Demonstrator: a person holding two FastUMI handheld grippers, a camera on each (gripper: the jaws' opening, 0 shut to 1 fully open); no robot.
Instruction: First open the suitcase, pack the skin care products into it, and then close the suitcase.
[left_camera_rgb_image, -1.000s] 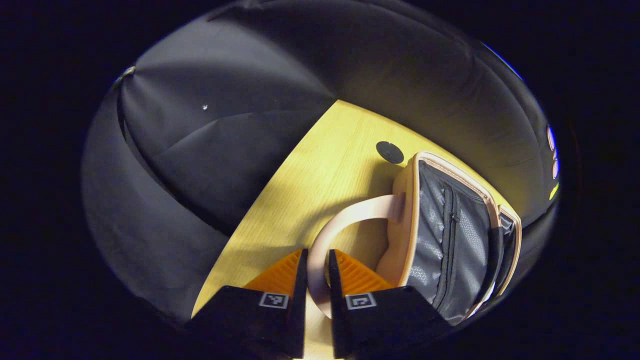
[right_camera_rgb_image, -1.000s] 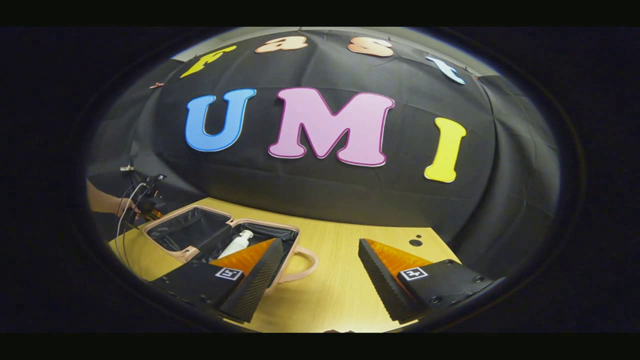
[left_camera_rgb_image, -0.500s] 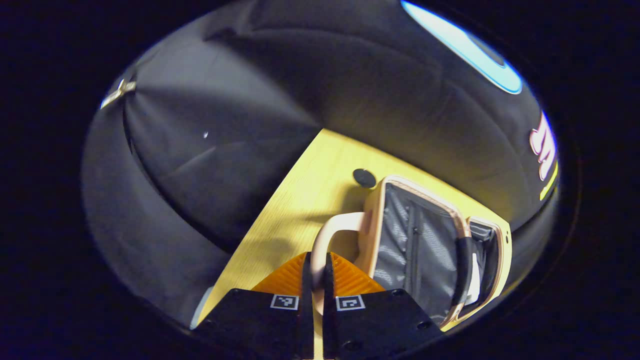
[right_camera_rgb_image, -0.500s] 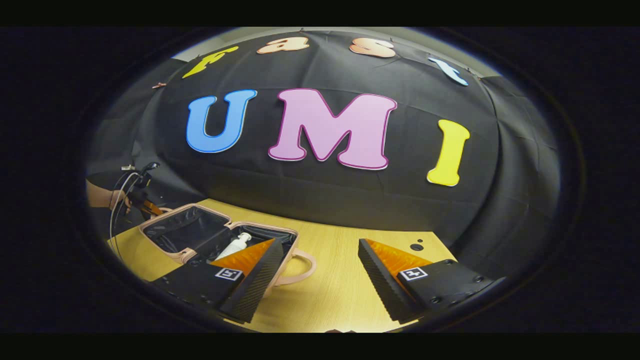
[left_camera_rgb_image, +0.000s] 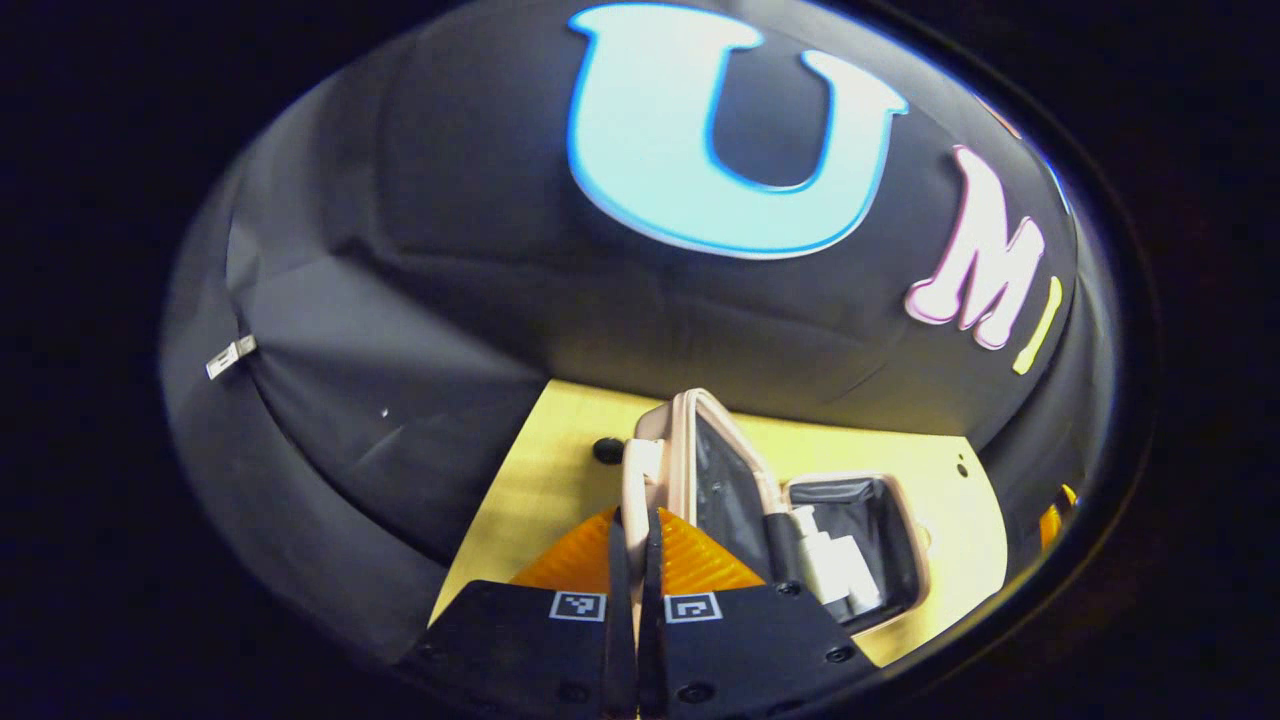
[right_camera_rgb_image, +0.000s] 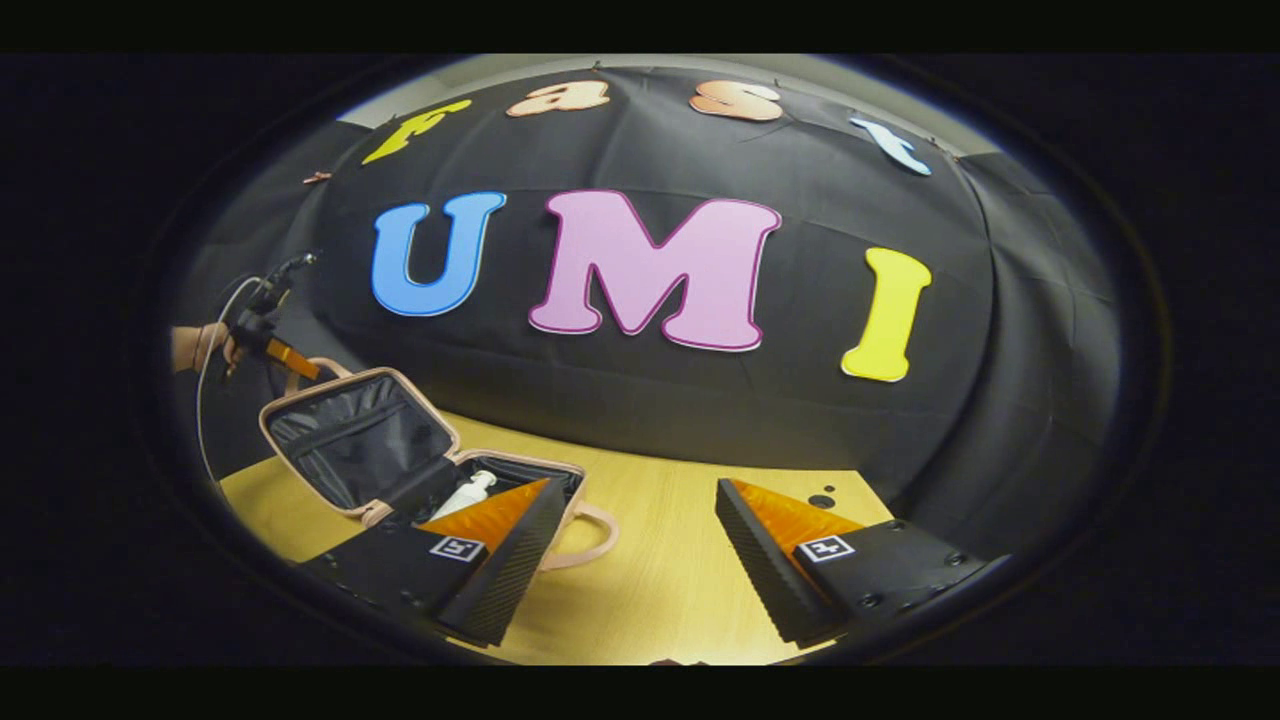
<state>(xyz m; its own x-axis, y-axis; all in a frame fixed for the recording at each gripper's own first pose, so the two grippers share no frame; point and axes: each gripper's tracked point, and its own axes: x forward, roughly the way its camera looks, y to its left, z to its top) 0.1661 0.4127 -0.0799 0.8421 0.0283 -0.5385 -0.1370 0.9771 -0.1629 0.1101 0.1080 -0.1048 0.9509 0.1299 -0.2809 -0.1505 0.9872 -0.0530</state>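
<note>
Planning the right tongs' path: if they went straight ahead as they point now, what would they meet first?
Probably nothing soon: the open right tongs point over bare wooden table toward the black cloth wall. The pink suitcase sits off to their left. Depth is unclear.

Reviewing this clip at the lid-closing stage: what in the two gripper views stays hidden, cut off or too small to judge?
- Left gripper view: the lid handle disappears between the left gripper fingers, so the contact itself is hidden.
- Left gripper view: the upright lid and a strap cover part of the white bottles; their count is unclear.
- Right gripper view: the right gripper's left finger covers the suitcase base's near corner; the bottle is too small for detail.
</note>
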